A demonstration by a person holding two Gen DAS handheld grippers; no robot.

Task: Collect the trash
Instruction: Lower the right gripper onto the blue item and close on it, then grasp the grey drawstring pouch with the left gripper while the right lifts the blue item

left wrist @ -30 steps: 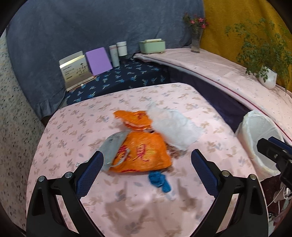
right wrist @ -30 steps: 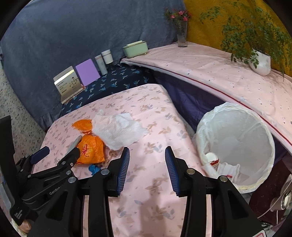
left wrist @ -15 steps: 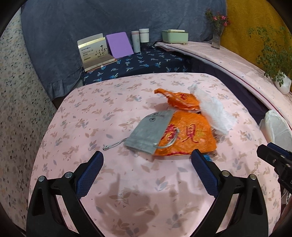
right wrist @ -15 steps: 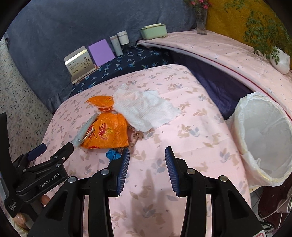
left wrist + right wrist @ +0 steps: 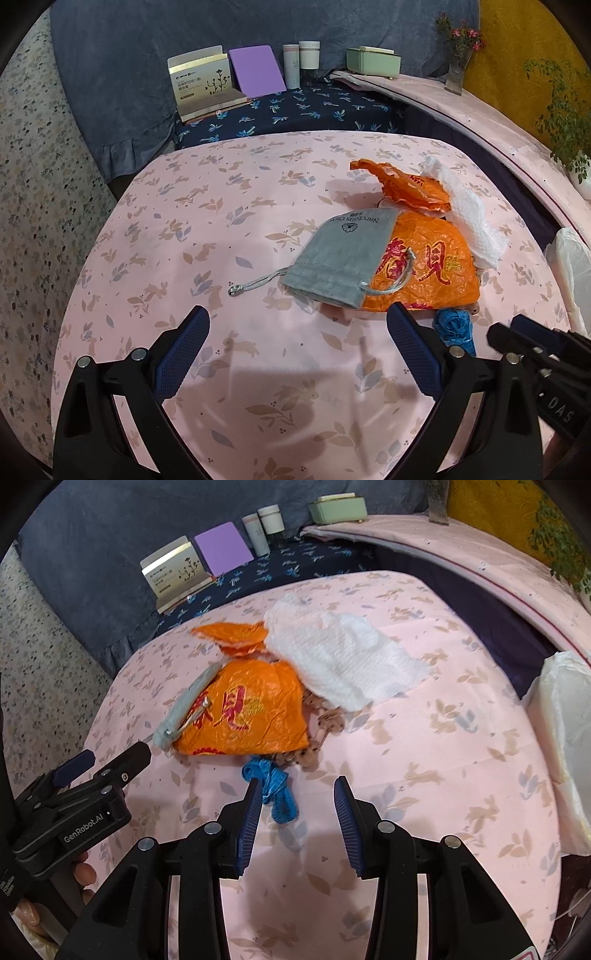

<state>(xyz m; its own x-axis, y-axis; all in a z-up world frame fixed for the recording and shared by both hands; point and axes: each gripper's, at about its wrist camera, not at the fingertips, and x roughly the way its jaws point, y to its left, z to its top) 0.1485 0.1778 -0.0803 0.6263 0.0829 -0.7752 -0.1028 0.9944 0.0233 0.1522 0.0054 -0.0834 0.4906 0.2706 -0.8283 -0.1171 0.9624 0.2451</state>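
Note:
A heap of trash lies on the pink tablecloth (image 5: 221,206): a large orange wrapper (image 5: 424,269) (image 5: 247,709), a smaller torn orange wrapper (image 5: 402,184) (image 5: 236,635), a white paper towel (image 5: 469,214) (image 5: 343,657), a grey drawstring pouch (image 5: 347,254) (image 5: 184,709) and a blue cord bundle (image 5: 456,328) (image 5: 275,786). My left gripper (image 5: 295,343) is open and empty, just short of the pouch. My right gripper (image 5: 295,812) is open and empty, its left finger beside the blue cord. The white-lined trash bin (image 5: 565,749) (image 5: 570,266) stands at the right.
At the back, on a dark floral cloth (image 5: 295,107), stand a card box (image 5: 201,86), a purple pad (image 5: 256,75), two cups (image 5: 301,64) and a green box (image 5: 373,61). A vase (image 5: 456,62) and a potted plant (image 5: 565,118) sit on the pink ledge at right.
Both grippers have swung left and moved down toward the trash heap. The bin has slid to the right edge of both views. Both stay open.

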